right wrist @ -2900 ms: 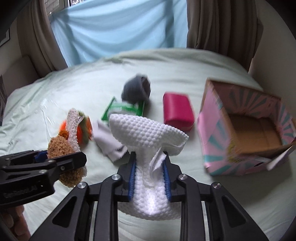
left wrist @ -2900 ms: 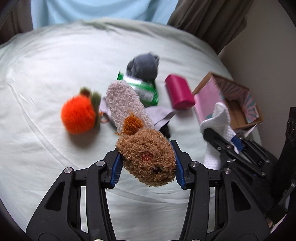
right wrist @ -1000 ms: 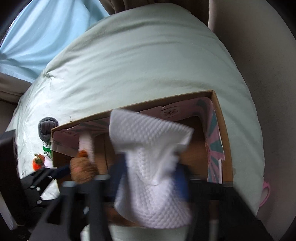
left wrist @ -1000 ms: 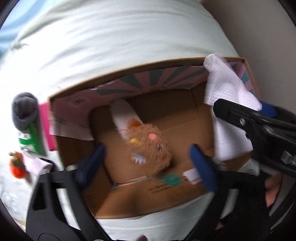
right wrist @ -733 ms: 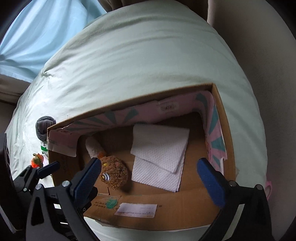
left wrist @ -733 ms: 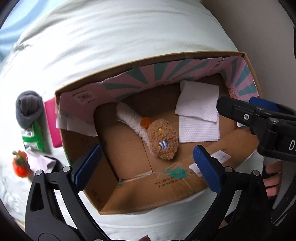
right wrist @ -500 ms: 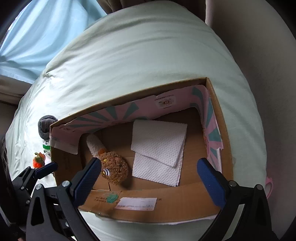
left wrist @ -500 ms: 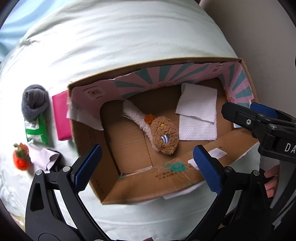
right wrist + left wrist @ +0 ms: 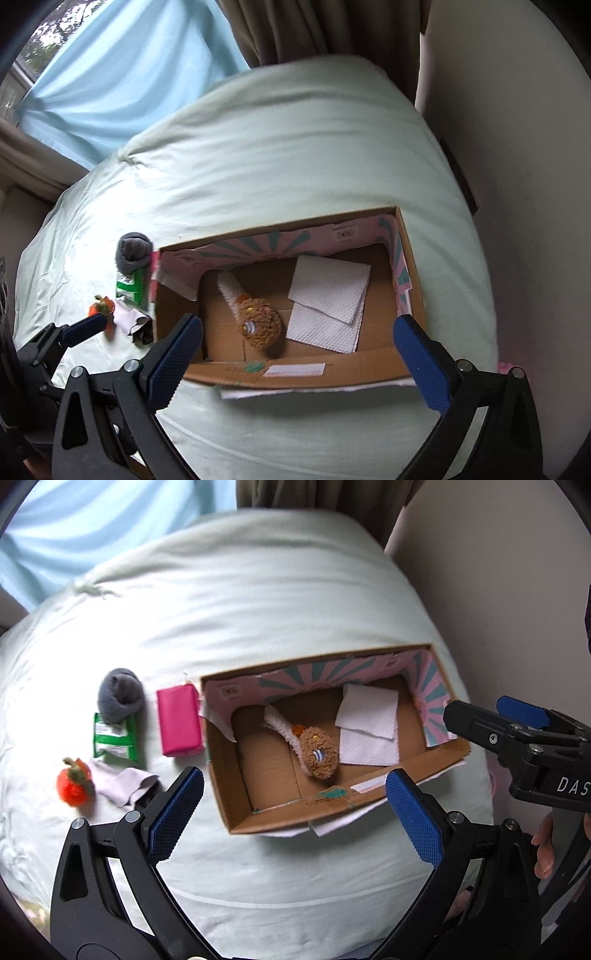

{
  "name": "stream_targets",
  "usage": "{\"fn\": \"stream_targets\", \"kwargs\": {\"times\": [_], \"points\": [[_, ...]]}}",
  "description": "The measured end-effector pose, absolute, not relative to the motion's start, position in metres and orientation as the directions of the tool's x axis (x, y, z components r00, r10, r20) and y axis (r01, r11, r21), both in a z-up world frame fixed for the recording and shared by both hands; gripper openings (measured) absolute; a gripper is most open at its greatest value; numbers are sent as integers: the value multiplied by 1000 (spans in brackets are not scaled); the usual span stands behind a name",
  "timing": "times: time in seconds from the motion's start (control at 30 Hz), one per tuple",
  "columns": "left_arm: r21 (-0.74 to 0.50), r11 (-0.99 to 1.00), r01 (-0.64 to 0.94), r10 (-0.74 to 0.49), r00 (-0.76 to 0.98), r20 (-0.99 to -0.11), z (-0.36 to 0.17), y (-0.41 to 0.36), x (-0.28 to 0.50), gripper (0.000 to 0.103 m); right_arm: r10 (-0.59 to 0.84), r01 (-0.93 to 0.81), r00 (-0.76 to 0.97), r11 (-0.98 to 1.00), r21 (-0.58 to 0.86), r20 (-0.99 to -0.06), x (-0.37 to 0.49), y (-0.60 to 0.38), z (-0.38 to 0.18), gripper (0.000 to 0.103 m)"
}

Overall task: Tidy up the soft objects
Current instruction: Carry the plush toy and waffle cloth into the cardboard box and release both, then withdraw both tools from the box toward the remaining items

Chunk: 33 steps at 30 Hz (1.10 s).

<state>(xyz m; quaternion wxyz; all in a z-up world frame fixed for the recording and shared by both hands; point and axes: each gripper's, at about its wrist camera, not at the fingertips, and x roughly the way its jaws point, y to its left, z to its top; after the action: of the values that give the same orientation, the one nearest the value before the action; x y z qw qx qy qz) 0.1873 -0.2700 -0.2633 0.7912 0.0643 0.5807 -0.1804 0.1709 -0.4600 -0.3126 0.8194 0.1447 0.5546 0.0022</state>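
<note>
An open cardboard box [image 9: 255, 771] [image 9: 177, 310] with pink and teal inner walls lies on the pale bed. Inside it rest a brown fuzzy plush with a white tail [image 9: 317, 755] [image 9: 258, 325] and a folded white cloth [image 9: 369, 725] [image 9: 328, 299]. My left gripper [image 9: 293, 812] hovers above the box's near wall, open and empty. My right gripper [image 9: 299, 349] hangs over the box too, jaws spread wide with nothing between them. Left of the box lie a pink pouch [image 9: 179, 720], a grey sock ball [image 9: 120, 696] [image 9: 133, 251], a green packet [image 9: 114, 740] [image 9: 131, 284], an orange plush fruit [image 9: 74, 786] [image 9: 99, 304] and a lilac cloth [image 9: 122, 782] [image 9: 127, 317].
A beige wall [image 9: 498, 572] [image 9: 517, 147] runs close along the bed's right side. A light blue curtain [image 9: 122, 74] and brown drapes [image 9: 295, 26] hang behind the bed. A person's fingers [image 9: 543, 849] hold the right gripper's handle at the lower right of the left wrist view.
Both grippers let go of the plush and the white cloth, which dropped into the box. Both have since risen, so the box looks smaller and the items left of it show.
</note>
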Motion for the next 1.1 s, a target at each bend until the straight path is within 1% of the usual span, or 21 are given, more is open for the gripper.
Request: {"fn": "stream_targets", "kwargs": {"times": [0.17, 0.3, 0.47, 0.6, 0.77, 0.87, 0.93, 1.1], "points": [[-102, 931, 350, -223, 326, -919, -225, -248, 169, 99, 158, 138, 446, 961, 242, -881, 149, -444, -275, 103], [-107, 938, 330, -237, 384, -893, -192, -218, 153, 99, 125, 110, 493, 973, 204, -861, 133, -424, -242, 103], [-113, 951, 288, -241, 460, -855, -152, -163, 131, 99, 92, 72, 550, 985, 157, -830, 111, -390, -201, 103], [-116, 960, 257, -236, 506, -830, -130, -109, 116, 99, 105, 43, 597, 986, 162, -795, 92, -355, -175, 103], [-115, 969, 218, -217, 538, -814, -115, -37, 107, 99, 82, 28, 635, 991, 130, -768, 74, -300, -155, 103], [-112, 974, 196, -205, 561, -802, -108, 8, 105, 99, 91, 32, 653, 989, 147, -752, 68, -271, -149, 103], [-112, 976, 184, -199, 569, -798, -107, 35, 105, 99, 105, 29, 662, 986, 166, -742, 65, -250, -147, 103], [-122, 976, 178, -203, 566, -799, -114, 91, 115, 99, 107, 16, 674, 987, 158, -731, 67, -198, -150, 103]]}}
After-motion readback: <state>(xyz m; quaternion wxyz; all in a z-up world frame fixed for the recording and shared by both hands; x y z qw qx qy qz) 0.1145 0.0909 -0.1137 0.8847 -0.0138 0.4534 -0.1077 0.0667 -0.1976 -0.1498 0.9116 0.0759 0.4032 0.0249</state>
